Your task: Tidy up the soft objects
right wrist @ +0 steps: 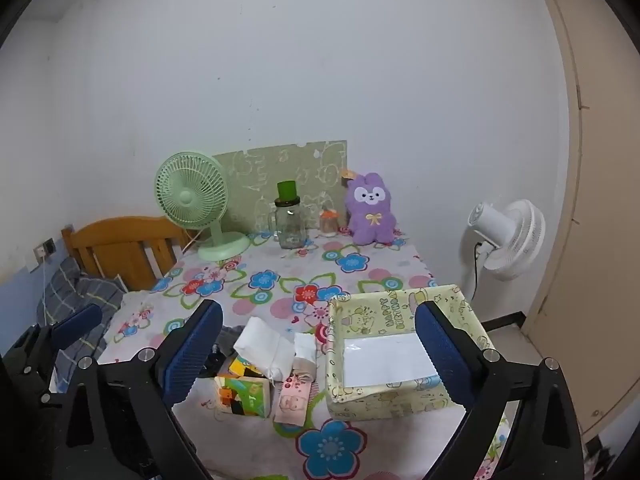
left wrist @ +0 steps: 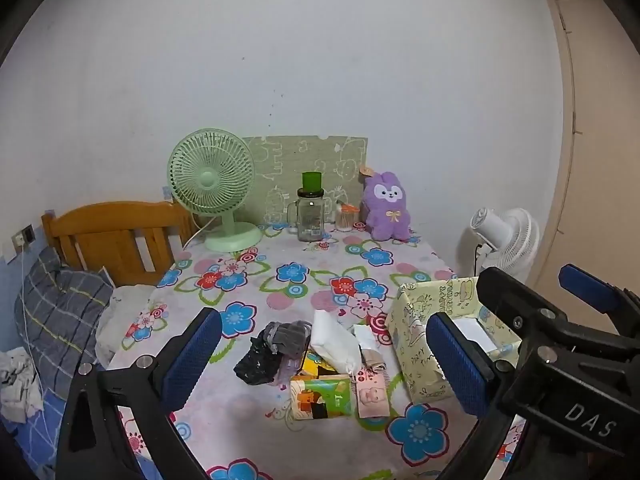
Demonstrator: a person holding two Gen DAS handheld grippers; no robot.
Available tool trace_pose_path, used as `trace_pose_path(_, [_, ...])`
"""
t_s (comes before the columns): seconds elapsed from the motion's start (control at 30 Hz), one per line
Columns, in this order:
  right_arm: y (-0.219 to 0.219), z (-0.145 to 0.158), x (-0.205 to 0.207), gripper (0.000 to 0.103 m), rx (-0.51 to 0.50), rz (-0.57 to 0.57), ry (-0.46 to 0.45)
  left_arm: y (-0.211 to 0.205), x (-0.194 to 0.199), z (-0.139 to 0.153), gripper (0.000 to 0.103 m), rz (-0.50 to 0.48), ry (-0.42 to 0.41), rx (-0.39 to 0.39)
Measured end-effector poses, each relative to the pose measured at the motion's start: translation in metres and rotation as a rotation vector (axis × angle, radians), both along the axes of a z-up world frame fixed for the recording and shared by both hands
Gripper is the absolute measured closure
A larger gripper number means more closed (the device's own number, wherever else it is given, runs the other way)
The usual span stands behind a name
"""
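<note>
- As I hang above the near edge of the table [left wrist: 360, 260] with its flowered cloth, my left gripper [left wrist: 324, 360] stands with its jaws spread wide and nothing between the pads.
- My right gripper [right wrist: 320, 356] is likewise spread wide and empty, held just beside the left one.
- The soft objects lie in a loose heap at the near middle of the cloth: a white pouch [left wrist: 334, 342] on top, a dark grey fabric bundle [left wrist: 286, 334] to its left, a black crinkled bag [left wrist: 256, 362] touching that bundle.
- A green tissue pack [left wrist: 320, 398] lies at the front of the heap, a pink pack [left wrist: 372, 396] touching its right side.
- A yellow patterned box [right wrist: 380, 400] stands open just right of the heap; a white sheet [right wrist: 388, 358] lies flat on its floor.
- At the far edge stand a green fan [left wrist: 212, 192], a glass jar [left wrist: 310, 216] with a green cap, and a purple plush toy [left wrist: 386, 208], upright against the wall.
- A white fan [right wrist: 506, 238] stands on the floor, right of the table.
</note>
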State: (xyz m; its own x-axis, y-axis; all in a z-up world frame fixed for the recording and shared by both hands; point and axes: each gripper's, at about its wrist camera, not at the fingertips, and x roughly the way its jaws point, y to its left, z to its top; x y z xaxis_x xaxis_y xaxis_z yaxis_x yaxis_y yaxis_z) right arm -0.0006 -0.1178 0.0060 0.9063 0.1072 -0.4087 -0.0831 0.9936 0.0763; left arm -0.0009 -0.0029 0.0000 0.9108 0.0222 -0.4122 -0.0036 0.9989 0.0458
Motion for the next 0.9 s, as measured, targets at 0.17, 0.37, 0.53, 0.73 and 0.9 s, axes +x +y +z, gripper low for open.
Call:
trace_pose_path(0.17, [0.007, 0.000, 0.001, 0.005, -0.035, -0.007, 0.002, 0.001, 0.000, 0.001, 0.000, -0.017, 0.022, -0.055])
trace_pose_path(0.37, [0.001, 0.000, -0.001, 0.005, -0.031, -0.002, 0.026, 0.005, 0.004, 0.005, 0.000, -0.007, 0.026, -0.053])
trace_pose_path(0.53, [0.010, -0.001, 0.000, 0.005, -0.043, -0.013, 0.035, 0.010, 0.008, 0.002, 0.000, -0.013, 0.036, -0.069])
trace_pose_path(0.73, [0.010, -0.001, 0.003, 0.004, -0.040, -0.019, 0.042, 0.009, 0.010, -0.001, 0.000, -0.019, 0.040, -0.071])
trace_pose_path(0.9, [0.009, 0.000, 0.003, 0.004, -0.041, -0.022, 0.044, 0.008, 0.010, -0.003, 0.000, -0.019, 0.037, -0.069])
